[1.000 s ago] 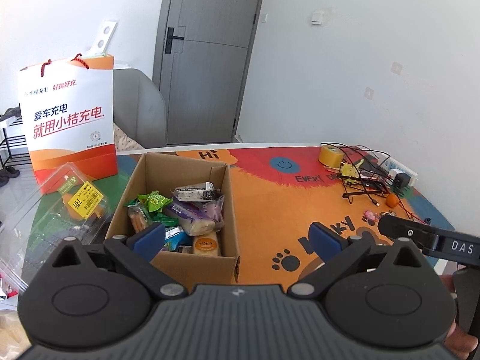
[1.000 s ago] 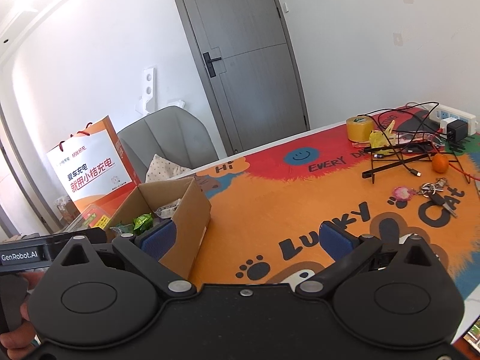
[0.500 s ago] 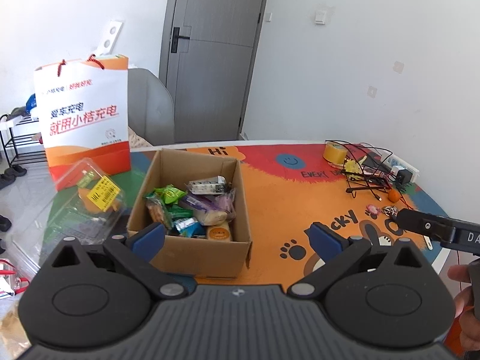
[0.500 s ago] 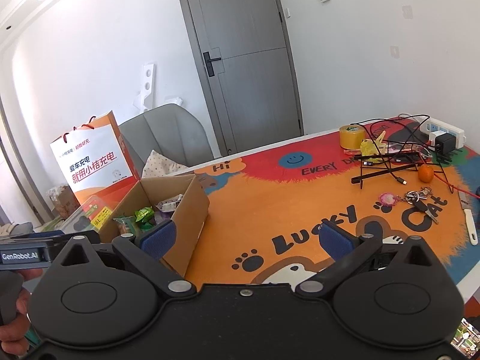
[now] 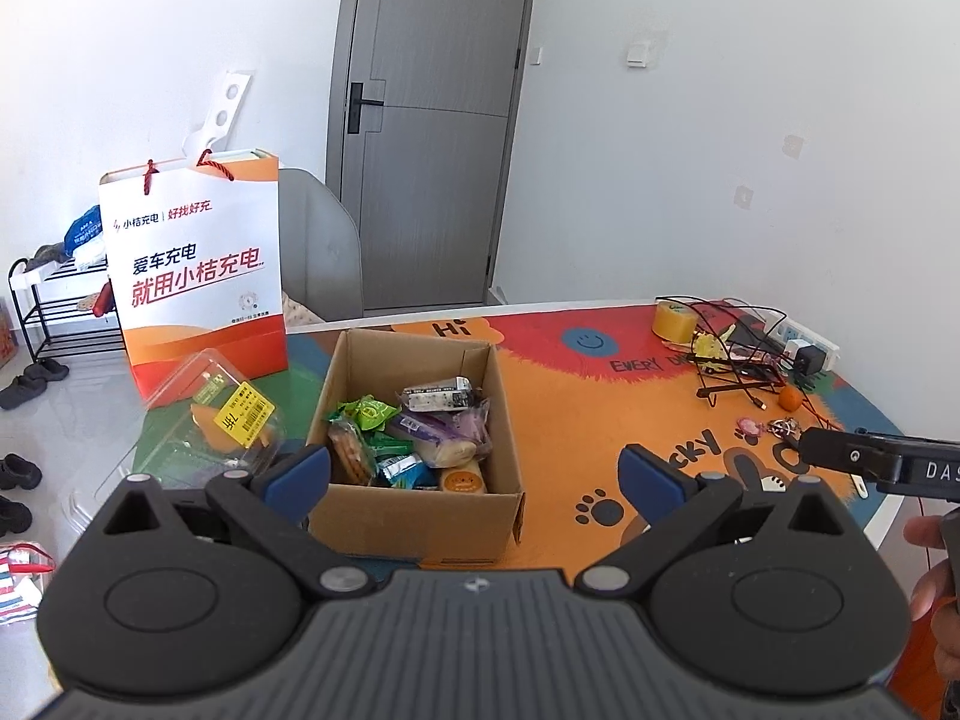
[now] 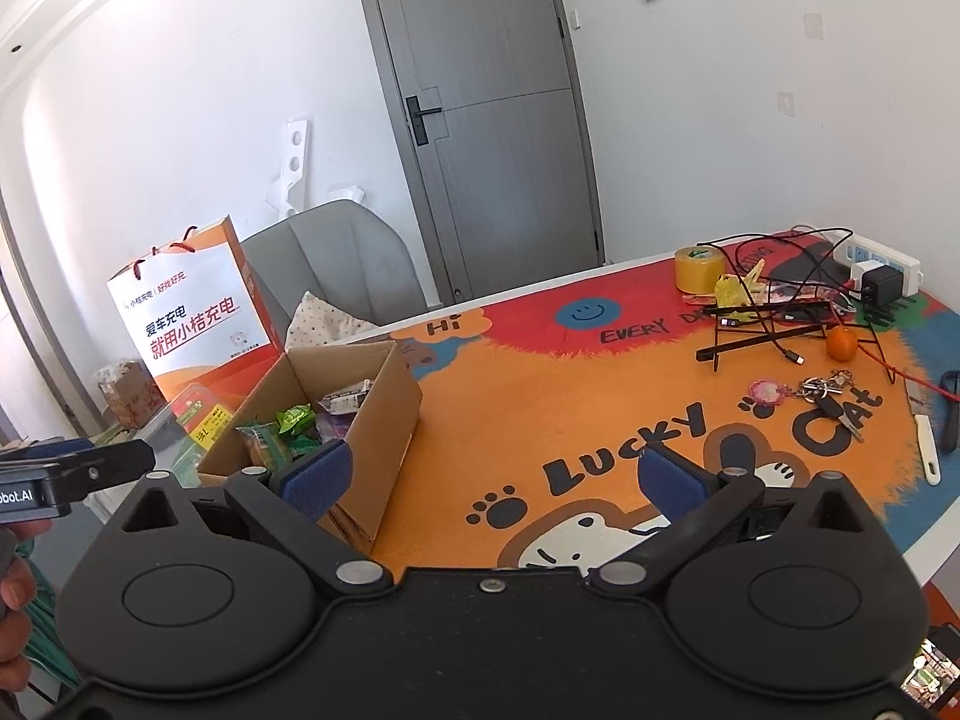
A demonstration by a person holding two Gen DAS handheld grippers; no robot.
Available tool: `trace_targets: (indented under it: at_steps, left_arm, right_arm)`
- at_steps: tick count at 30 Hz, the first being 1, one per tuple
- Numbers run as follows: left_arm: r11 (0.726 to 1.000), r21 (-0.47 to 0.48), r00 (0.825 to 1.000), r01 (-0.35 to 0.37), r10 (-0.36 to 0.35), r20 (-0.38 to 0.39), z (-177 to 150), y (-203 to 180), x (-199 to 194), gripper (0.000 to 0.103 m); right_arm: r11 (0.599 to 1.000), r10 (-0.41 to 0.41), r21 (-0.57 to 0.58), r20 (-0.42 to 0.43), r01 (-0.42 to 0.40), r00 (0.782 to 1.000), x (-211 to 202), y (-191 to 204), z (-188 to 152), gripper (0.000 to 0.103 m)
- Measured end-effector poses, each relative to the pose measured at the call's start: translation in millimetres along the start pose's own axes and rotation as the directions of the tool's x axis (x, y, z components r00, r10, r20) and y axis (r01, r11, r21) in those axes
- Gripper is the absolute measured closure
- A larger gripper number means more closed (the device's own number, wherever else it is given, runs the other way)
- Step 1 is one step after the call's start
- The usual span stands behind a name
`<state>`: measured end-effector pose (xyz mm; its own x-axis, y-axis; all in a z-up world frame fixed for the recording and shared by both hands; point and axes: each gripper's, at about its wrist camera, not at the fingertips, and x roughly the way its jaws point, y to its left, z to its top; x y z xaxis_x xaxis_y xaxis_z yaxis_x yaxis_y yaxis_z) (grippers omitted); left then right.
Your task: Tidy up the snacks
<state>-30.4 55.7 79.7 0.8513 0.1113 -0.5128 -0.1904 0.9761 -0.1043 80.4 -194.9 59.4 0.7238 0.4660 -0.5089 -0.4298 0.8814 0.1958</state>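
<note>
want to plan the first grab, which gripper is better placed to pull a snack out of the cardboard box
Left, probably. The left gripper is open and faces the cardboard box; the right gripper faces bare mat beside it.

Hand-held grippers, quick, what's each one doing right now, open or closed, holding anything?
Left hand-held gripper: open, holding nothing, facing the brown cardboard snack box.
Right hand-held gripper: open, holding nothing.

An orange-and-white paper bag (image 5: 198,276) stood on the table's far left. A yellow tape roll (image 6: 699,269), tangled black cables (image 6: 780,300), a small orange (image 6: 841,342) and keys (image 6: 828,391) lay at the right.
</note>
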Motion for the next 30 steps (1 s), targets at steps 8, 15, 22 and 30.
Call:
trace_targets:
  at_steps: [8, 15, 22, 30]
  left_arm:
    - [1.000, 0.003, 1.000, 0.002, -0.002, -0.011, -2, 0, 1, 0.001]
    - [1.000, -0.002, 1.000, -0.009, 0.009, -0.002, -2, 4, 0, 0.001]
    - [1.000, -0.008, 1.000, -0.016, 0.016, -0.003, -3, 8, 1, 0.001]
    - [1.000, -0.004, 1.000, -0.006, 0.006, -0.015, -5, 7, 3, 0.001]
  right_arm:
    - [1.000, 0.004, -0.011, -0.005, -0.004, 1.000, -1, 1, 0, 0.000]
    - [1.000, -0.002, -0.020, 0.000, 0.002, 1.000, -2, 2, -1, 0.000]
    - [1.000, 0.011, -0.028, -0.019, -0.011, 1.000, 2, 4, -3, 0.000]
    - [0.998, 0.006, -0.055, -0.033, -0.008, 0.999, 3, 11, -4, 0.000]
